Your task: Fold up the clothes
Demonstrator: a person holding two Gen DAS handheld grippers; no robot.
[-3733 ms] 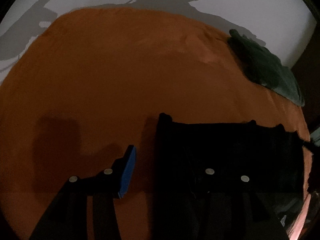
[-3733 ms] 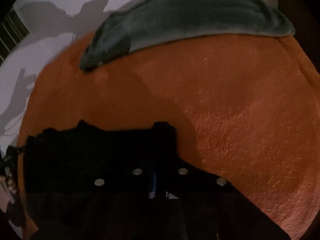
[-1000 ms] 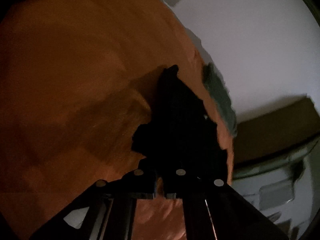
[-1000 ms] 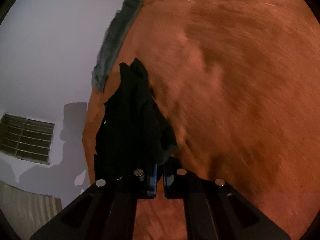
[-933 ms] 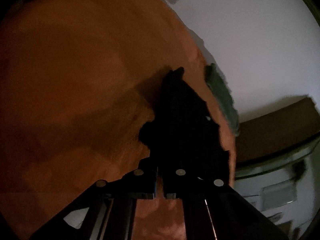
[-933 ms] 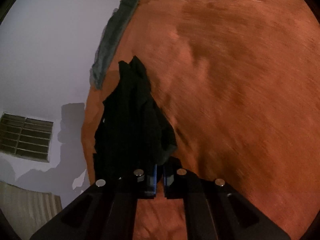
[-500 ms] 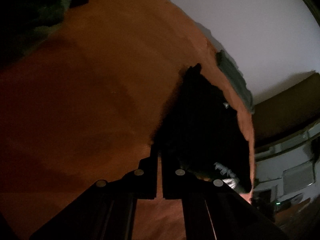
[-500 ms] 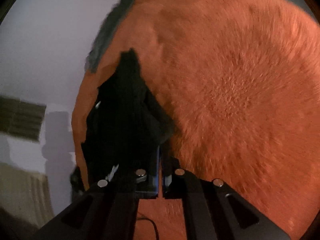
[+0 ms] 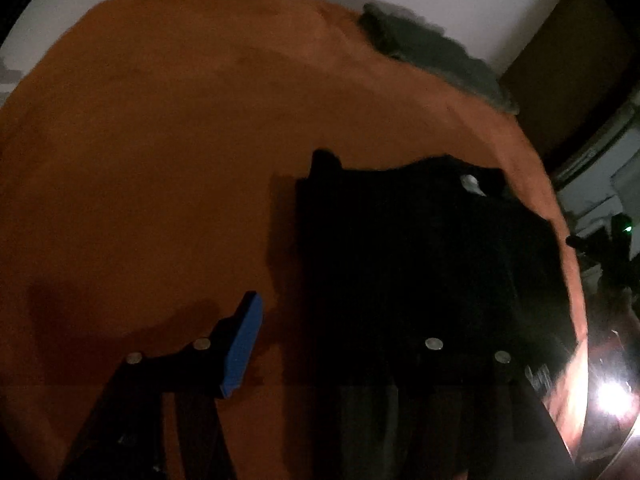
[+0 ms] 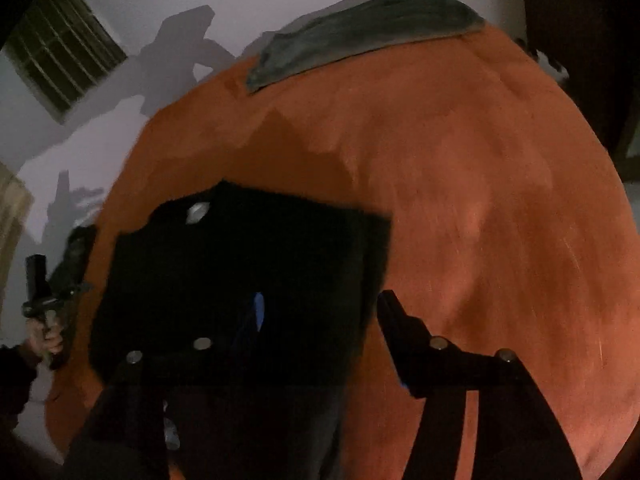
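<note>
Orange fleece blanket covers the whole work surface, and the black garment lies flat on it as a roughly squared, folded shape, near the blanket's edge. In the left wrist view the left claw hangs above the blanket with its jaws opening; its blue-padded finger stands over bare orange fleece and the other finger is lost against the dark cloth, so nothing is pinched. In the right wrist view the right claw is also opening, one finger over the black garment, the other over the blanket just past the garment's edge. A grey-green cloth lies along the blanket's far border, well apart from the garment. A person's hand grips a handle at that view's left edge.
</note>
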